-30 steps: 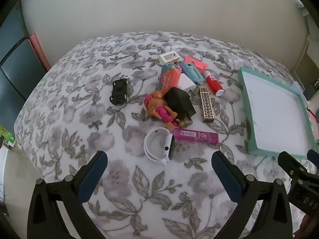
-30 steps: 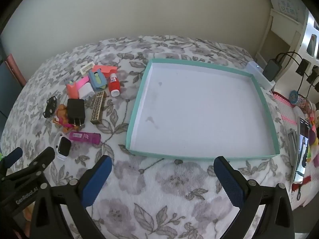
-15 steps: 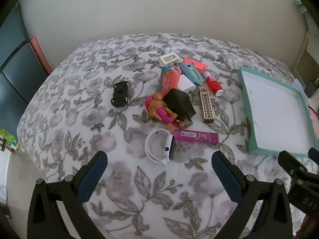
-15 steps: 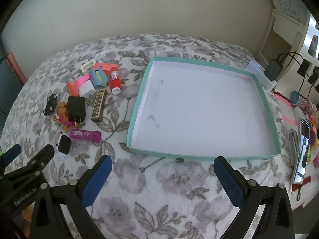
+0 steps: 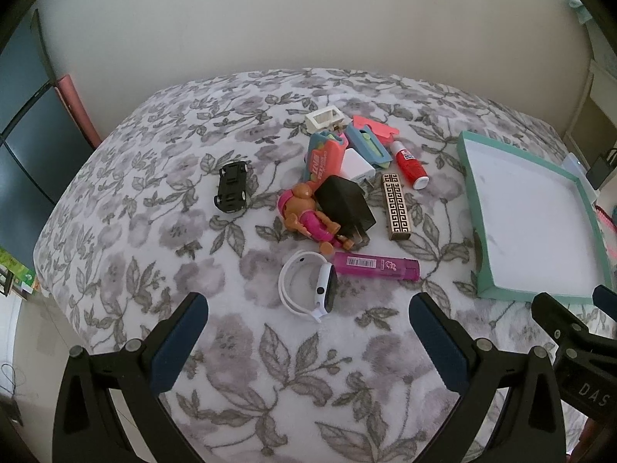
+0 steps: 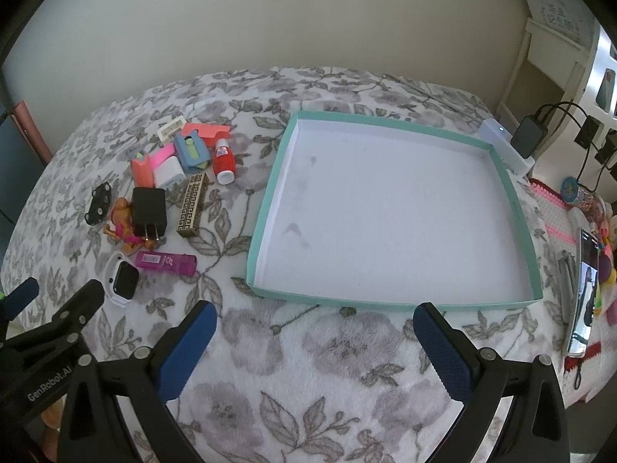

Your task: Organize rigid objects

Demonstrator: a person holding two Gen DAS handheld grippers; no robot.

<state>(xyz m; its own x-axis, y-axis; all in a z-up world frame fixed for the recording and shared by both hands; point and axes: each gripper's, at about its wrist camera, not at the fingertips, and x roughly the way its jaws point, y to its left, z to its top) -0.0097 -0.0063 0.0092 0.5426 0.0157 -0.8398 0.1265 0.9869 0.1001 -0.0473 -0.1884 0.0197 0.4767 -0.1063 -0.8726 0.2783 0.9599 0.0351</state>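
Note:
A pile of small objects lies on the floral blanket (image 5: 154, 231): a white smartwatch (image 5: 308, 289), a magenta lighter (image 5: 376, 266), a pink doll (image 5: 308, 220), a black charger (image 5: 347, 204), a gold patterned case (image 5: 395, 206), a red glue bottle (image 5: 410, 166) and a black toy car (image 5: 231, 187). The teal tray (image 6: 513, 200) sits to their right, empty inside. My left gripper (image 5: 308, 343) hangs open just short of the smartwatch. My right gripper (image 6: 314, 343) is open in front of the tray's near rim. Nothing is between either pair of fingers.
A phone (image 6: 584, 289) and colourful toys lie off the bed's right side, with chargers and cables (image 6: 532, 135) beyond the tray. A dark cabinet (image 5: 23, 135) stands at the left. A plain wall runs behind the bed.
Both grippers have drifted slightly back and up, so the objects and tray sit a little lower and smaller in view. Nothing on the blanket has moved.

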